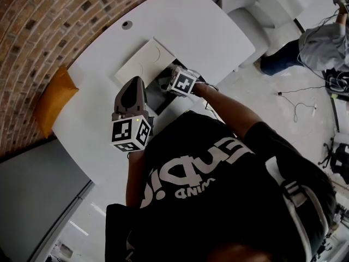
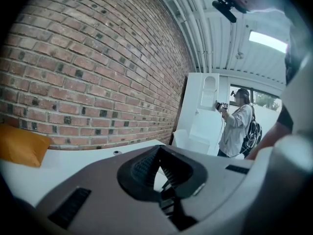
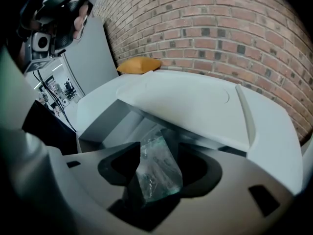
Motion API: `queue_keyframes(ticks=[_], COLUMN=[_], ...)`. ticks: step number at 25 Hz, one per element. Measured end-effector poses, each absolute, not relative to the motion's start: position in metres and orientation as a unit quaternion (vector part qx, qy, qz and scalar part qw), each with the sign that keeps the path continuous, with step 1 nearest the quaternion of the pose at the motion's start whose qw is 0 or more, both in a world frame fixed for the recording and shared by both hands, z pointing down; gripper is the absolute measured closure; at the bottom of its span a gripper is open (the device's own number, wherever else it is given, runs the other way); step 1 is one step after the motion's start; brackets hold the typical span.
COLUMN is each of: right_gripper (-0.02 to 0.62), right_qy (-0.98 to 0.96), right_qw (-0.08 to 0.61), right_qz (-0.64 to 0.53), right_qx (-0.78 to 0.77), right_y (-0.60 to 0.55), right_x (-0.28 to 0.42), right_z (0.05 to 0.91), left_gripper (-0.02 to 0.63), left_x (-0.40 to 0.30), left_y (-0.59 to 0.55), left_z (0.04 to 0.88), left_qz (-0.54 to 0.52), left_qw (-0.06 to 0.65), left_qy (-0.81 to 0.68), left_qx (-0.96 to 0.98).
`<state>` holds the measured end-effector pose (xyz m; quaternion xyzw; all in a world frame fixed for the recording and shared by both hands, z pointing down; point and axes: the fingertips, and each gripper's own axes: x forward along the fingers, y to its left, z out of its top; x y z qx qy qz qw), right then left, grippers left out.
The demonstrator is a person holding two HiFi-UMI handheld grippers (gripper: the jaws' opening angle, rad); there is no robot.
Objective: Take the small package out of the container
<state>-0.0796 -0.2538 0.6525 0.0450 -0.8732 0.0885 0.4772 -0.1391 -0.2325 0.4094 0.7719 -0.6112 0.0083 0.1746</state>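
Note:
A small clear plastic package [image 3: 157,168] stands up from the open grey container [image 3: 105,124], whose white lid [image 3: 195,106] lies tilted over its far side. My right gripper [image 3: 156,175] is at the container with its jaws wide and the package between them; the left jaw touches the bag's edge, and I see no squeeze on it. From the head view, the right gripper [image 1: 166,82] reaches into the grey container [image 1: 155,94] beside the lid [image 1: 143,64], and the package is hidden there. My left gripper [image 1: 132,93] hangs above the table nearer me, shut and empty [image 2: 164,177].
The white table [image 1: 98,130] runs along a curved brick wall. An orange cushion [image 1: 54,97] lies at its left end. A person [image 1: 322,45] stands past the table's right side, and cables lie on the floor there. A round cable hole [image 1: 126,24] sits behind the lid.

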Motion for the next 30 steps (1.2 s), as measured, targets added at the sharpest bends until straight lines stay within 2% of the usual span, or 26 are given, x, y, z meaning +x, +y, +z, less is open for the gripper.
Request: queue_keyframes(ticks=[14, 30], right_gripper=[0.382, 0.43], right_qy=[-0.855, -0.852], right_qw=[0.512, 0.516], right_qz=[0.07, 0.061], right_qx=[0.043, 0.064], right_y=[-0.259, -0.264], right_x=[-0.08, -0.078], right_z=[0.667, 0.665], left_gripper=[0.598, 0.598], left_x=[-0.141, -0.144], left_y=[-0.24, -0.244], left_z=[0.413, 0.414], left_qz=[0.004, 0.0], left_qw=[0.186, 0.191], left_qy=[-0.603, -0.599], left_qx=[0.776, 0.778])
